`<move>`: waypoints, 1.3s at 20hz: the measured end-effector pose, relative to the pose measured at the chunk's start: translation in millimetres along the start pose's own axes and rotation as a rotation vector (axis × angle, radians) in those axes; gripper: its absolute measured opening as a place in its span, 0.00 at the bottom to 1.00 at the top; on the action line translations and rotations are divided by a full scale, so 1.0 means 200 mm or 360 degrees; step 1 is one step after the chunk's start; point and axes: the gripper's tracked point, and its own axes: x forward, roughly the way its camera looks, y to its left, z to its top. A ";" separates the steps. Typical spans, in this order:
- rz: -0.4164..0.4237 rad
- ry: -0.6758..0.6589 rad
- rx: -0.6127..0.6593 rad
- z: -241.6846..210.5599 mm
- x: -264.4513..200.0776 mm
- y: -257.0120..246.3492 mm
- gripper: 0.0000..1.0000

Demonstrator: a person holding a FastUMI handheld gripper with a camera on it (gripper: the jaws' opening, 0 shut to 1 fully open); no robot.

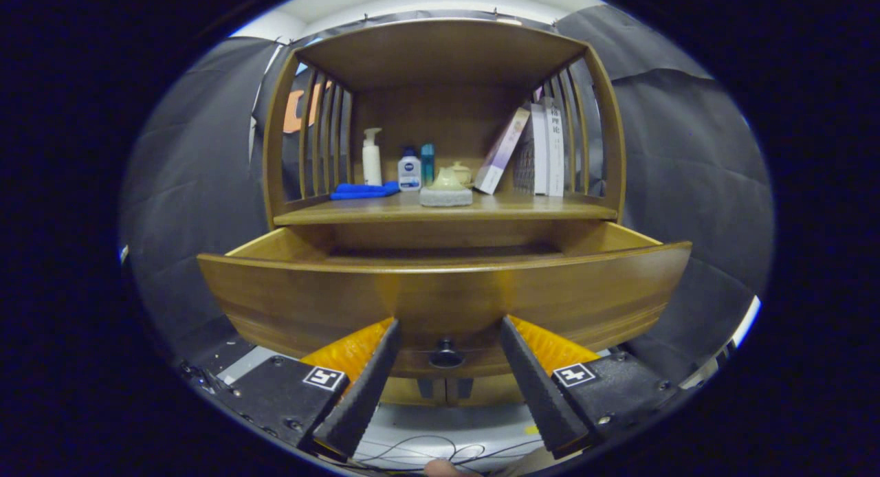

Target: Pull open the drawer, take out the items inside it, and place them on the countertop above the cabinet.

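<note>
Gripper view has our gripper (447, 329) spread wide with nothing held, its fingers (375, 367) standing either side of the drawer's small dark knob (446, 357), which we judge is why it sits so low and centred. Beyond, the drawer (440, 295) stands pulled out, its inside hidden behind the front panel. Above it, the countertop (550, 207) already carries bottles (372, 157), a blue cloth (363, 190) and books (543, 150).
</note>
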 end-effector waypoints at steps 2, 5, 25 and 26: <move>0.0006 0.0005 0.0021 0.03 0.06 0.01 0.96; 0.0008 0.0018 0.0034 0.07 0.15 0.01 0.95; -0.0042 0.0045 -0.0014 0.22 0.61 0.02 0.95; -0.0048 0.0048 -0.0025 0.22 0.61 0.02 0.95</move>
